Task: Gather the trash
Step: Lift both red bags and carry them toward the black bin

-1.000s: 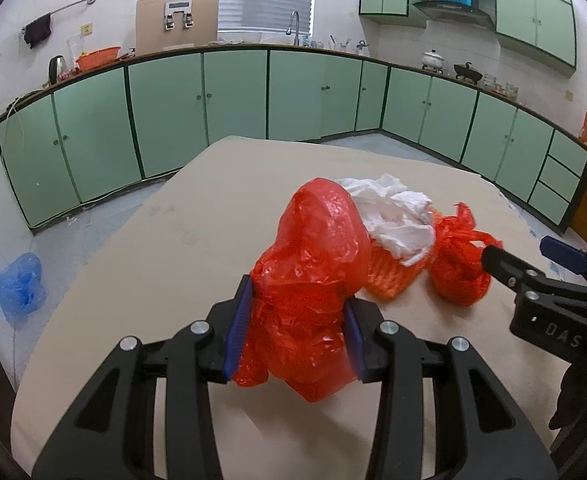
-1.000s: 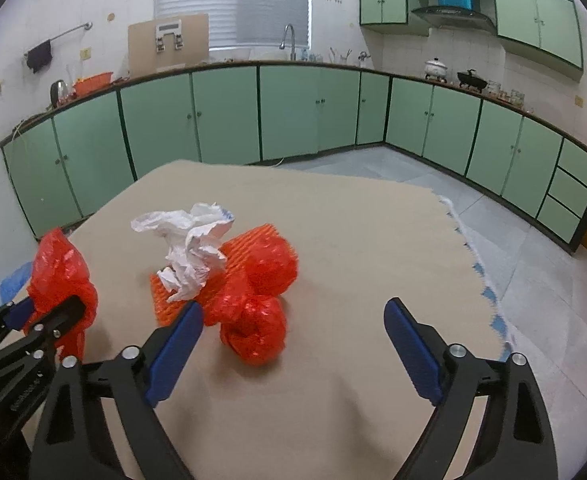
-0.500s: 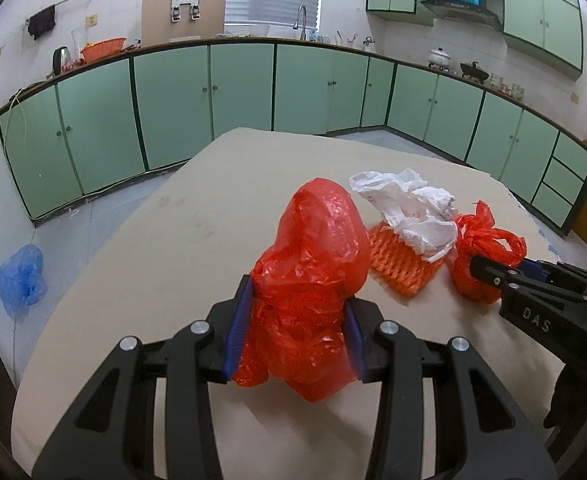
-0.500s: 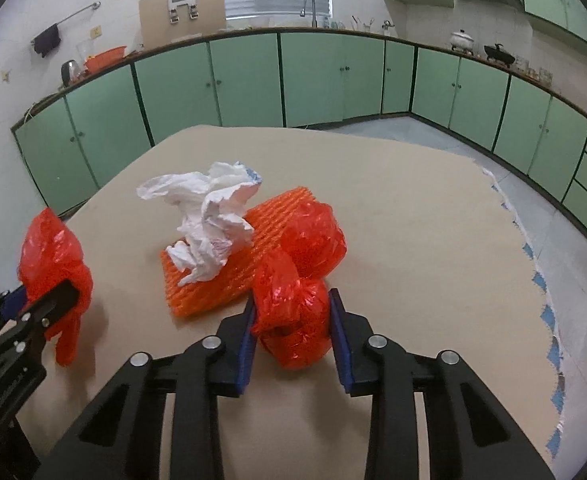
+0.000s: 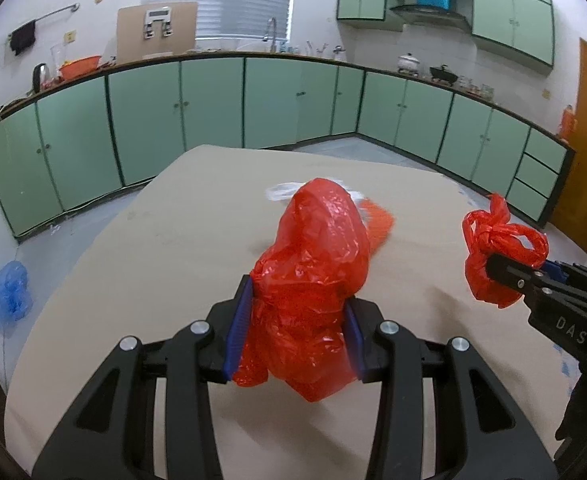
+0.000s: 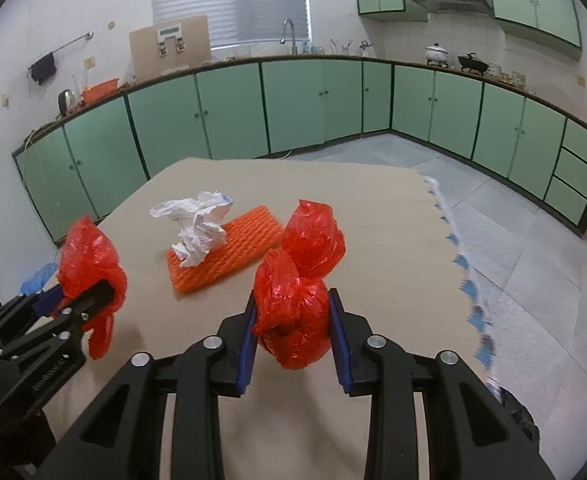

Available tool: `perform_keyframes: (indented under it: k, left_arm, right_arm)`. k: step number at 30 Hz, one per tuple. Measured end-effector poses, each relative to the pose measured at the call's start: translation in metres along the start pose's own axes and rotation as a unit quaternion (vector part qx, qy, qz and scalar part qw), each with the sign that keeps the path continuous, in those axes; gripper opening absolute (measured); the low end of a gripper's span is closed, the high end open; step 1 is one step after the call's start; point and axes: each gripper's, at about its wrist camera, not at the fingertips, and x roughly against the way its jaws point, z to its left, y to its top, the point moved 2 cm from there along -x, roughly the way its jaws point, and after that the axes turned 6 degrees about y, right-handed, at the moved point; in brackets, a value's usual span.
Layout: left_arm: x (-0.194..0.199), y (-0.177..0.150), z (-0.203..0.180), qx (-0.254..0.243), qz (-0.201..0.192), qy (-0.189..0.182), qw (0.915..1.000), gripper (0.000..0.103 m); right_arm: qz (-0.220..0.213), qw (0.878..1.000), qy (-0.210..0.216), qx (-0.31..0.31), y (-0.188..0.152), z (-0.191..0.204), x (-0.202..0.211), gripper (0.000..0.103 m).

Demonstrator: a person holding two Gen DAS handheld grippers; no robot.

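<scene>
My left gripper is shut on a crumpled red plastic bag, held above the tan table. From the right wrist view that left gripper and its red bag are at the left. My right gripper is shut on a knotted red bag, lifted clear of the table; the left wrist view has this knotted bag at the right. Crumpled white paper lies on an orange foam net on the table beyond both grippers.
Green cabinets line the walls under a counter with a sink. A blue plastic bag lies on the floor left of the table. The table's right edge has a blue-and-white fringe, with tiled floor beyond it.
My right gripper closed on the knotted red bag beside the net and raised it off the table. The left gripper kept its red bag and shifted a little.
</scene>
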Motion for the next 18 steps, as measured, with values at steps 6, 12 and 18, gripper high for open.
perform_keyframes:
  k: [6, 12, 18]
  left_arm:
    - [0.017, -0.004, -0.031, -0.017, -0.006, -0.026, 0.9995, 0.04]
    - [0.034, -0.012, -0.066, -0.032, -0.007, -0.063, 0.9975, 0.04]
    - [0.048, -0.022, -0.103, -0.051, -0.009, -0.092, 0.9945, 0.04]
  right_arm:
    - [-0.017, 1.0, -0.016, -0.008, -0.005, -0.02, 0.038, 0.032]
    - [-0.028, 0.999, -0.034, -0.021, -0.019, -0.044, 0.074, 0.032]
    - [-0.035, 0.997, -0.055, -0.034, -0.035, -0.066, 0.103, 0.032]
